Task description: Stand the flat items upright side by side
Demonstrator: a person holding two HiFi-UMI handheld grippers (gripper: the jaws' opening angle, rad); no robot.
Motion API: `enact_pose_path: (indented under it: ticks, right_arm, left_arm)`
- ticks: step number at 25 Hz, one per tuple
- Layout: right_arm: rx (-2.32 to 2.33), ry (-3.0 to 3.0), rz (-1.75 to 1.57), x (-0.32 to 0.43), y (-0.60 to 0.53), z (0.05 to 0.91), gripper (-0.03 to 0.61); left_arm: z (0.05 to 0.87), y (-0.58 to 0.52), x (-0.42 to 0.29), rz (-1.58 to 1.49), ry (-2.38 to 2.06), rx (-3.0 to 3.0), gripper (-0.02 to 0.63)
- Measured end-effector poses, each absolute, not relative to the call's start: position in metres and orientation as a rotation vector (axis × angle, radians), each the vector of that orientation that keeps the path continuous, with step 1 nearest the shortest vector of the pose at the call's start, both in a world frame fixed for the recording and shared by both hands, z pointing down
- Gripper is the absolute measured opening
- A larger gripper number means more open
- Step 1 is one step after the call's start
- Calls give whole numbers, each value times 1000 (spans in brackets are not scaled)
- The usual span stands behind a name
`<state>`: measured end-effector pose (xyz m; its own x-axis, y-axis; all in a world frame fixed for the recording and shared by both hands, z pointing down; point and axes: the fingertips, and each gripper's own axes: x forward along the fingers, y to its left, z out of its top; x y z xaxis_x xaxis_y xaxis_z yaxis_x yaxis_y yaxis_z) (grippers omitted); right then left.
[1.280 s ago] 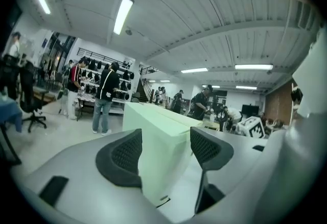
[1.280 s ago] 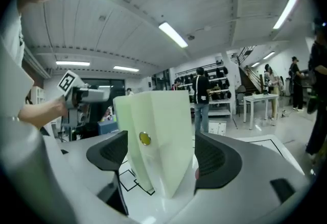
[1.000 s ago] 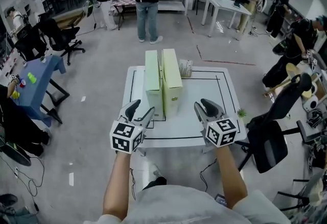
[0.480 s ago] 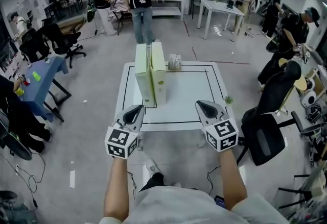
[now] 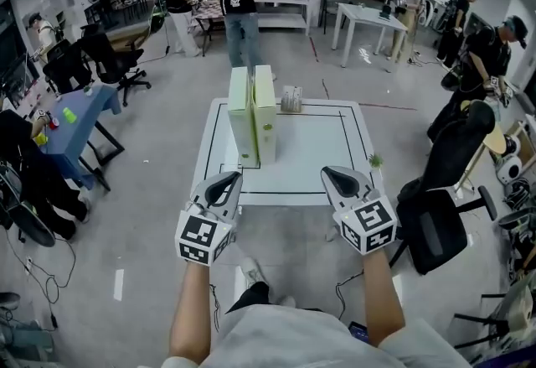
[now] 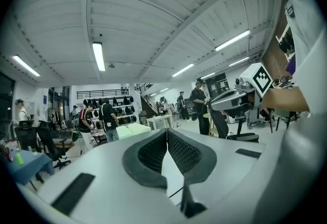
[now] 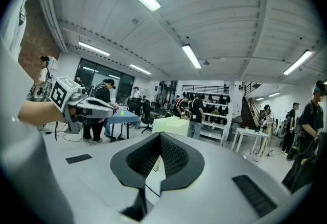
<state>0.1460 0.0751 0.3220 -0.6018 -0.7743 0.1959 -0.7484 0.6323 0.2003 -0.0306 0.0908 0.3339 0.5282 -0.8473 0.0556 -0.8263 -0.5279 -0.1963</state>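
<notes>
Two pale green flat boxes stand upright side by side on the left half of the white table [image 5: 314, 152]: the left box [image 5: 241, 115] and the right box [image 5: 265, 111], faces touching. My left gripper [image 5: 226, 184] hovers at the table's near edge, a little in front of the boxes, shut and empty. My right gripper [image 5: 338, 179] is level with it at the near right, also shut and empty. In the left gripper view the pads meet [image 6: 167, 132], with the boxes [image 6: 130, 130] beyond. In the right gripper view the pads meet [image 7: 160, 136], the boxes [image 7: 173, 125] behind them.
A small pale pack [image 5: 291, 98] stands at the table's far edge beside the boxes. A tiny green thing [image 5: 374, 161] lies at the right edge. A black office chair [image 5: 435, 224] is to the right, a blue table [image 5: 79, 111] to the left, people farther back.
Both grippers have closed their jaws and drawn back from the boxes toward the table's near edge, rising a little. The two boxes stay upright together.
</notes>
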Motion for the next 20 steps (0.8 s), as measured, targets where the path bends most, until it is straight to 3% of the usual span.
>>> enact_pose_path:
  ticks: [20]
  right_arm:
    - [1205,-2603,-127,132,66,330,28]
  left_arm:
    - [336,89,-28,-245,1372,-2611,23]
